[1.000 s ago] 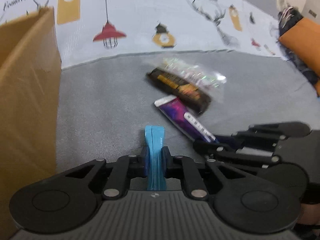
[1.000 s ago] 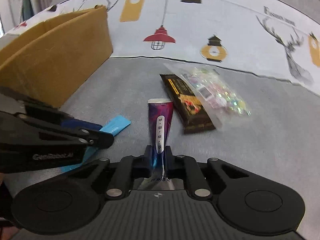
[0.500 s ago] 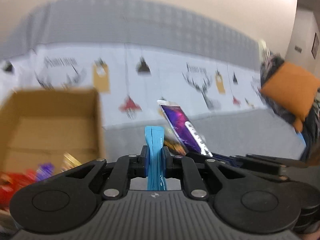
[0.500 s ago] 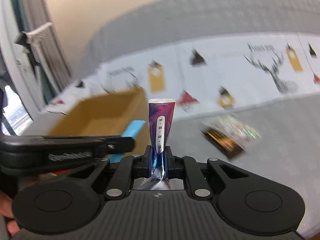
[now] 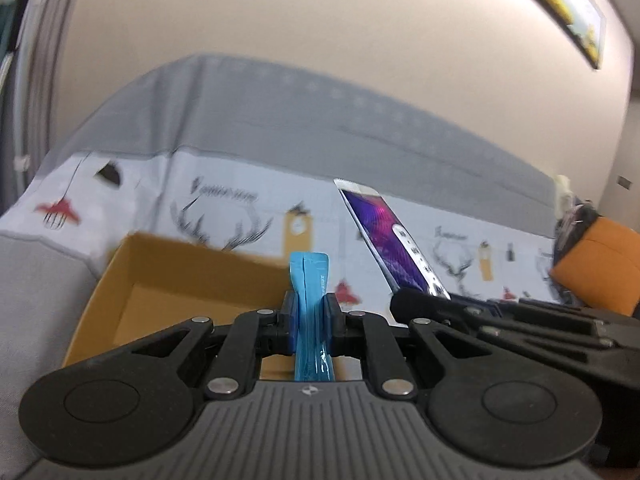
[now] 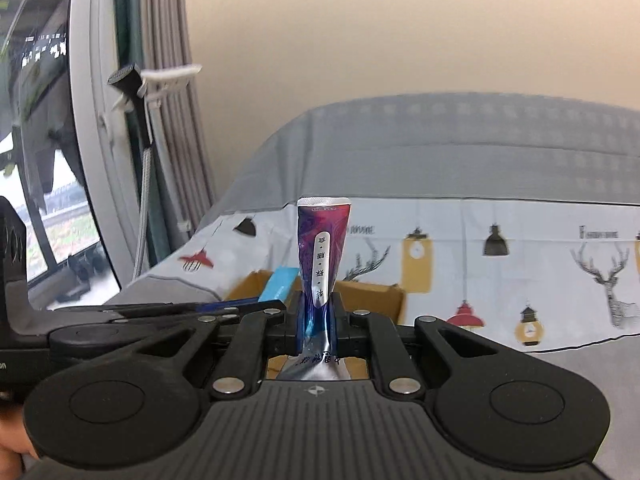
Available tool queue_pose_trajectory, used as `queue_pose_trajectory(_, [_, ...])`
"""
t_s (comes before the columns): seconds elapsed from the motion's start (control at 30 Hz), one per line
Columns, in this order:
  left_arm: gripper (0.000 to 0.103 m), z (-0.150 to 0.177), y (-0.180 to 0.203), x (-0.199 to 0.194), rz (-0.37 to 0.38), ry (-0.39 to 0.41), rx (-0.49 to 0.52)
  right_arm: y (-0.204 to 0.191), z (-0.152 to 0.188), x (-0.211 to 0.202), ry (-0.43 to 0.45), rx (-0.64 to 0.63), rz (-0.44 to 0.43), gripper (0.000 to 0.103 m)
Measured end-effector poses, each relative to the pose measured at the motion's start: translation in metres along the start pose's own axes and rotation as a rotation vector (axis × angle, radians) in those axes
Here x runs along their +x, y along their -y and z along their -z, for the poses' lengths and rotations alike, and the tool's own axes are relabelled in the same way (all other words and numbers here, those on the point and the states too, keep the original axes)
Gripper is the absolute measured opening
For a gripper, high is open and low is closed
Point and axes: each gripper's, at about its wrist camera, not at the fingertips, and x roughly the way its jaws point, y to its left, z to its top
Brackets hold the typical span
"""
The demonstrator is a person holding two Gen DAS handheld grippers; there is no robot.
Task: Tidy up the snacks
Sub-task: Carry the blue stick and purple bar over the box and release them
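Note:
My left gripper (image 5: 310, 312) is shut on a thin blue snack packet (image 5: 310, 280) that stands up between its jaws. An open cardboard box (image 5: 132, 280) lies just ahead and below it on the sofa. My right gripper (image 6: 316, 312) is shut on a purple snack packet (image 6: 322, 252), held upright. The purple packet (image 5: 390, 240) and the right gripper also show at the right of the left wrist view. The blue packet (image 6: 280, 282) and part of the box (image 6: 376, 292) show in the right wrist view. Both grippers are raised above the box, side by side.
The sofa back carries a white printed cloth (image 5: 232, 208) with lamps and deer. An orange cushion (image 5: 596, 264) lies at the far right. A window, curtain and a clip (image 6: 160, 80) stand at the left of the right wrist view.
Both grippers have lifted their packets off the sofa seat and swung left toward the box, tilting up. The snacks left on the seat have dropped out of view.

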Motion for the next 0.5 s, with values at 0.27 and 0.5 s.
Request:
queue_pose_trajectory(0.27, [0.013, 0.035, -0.059, 0.059, -0.126, -0.226, -0.061, -0.018, 0.047, 0.079, -0.205, 0.008, 0.019, 0.013])
queue_pose_trajectory(0.5, [0.014, 0.047, -0.078, 0.083, -0.159, -0.295, -0.053, -0.021, 0.084, 0.124, -0.342, 0.013, 0.022, 0.012])
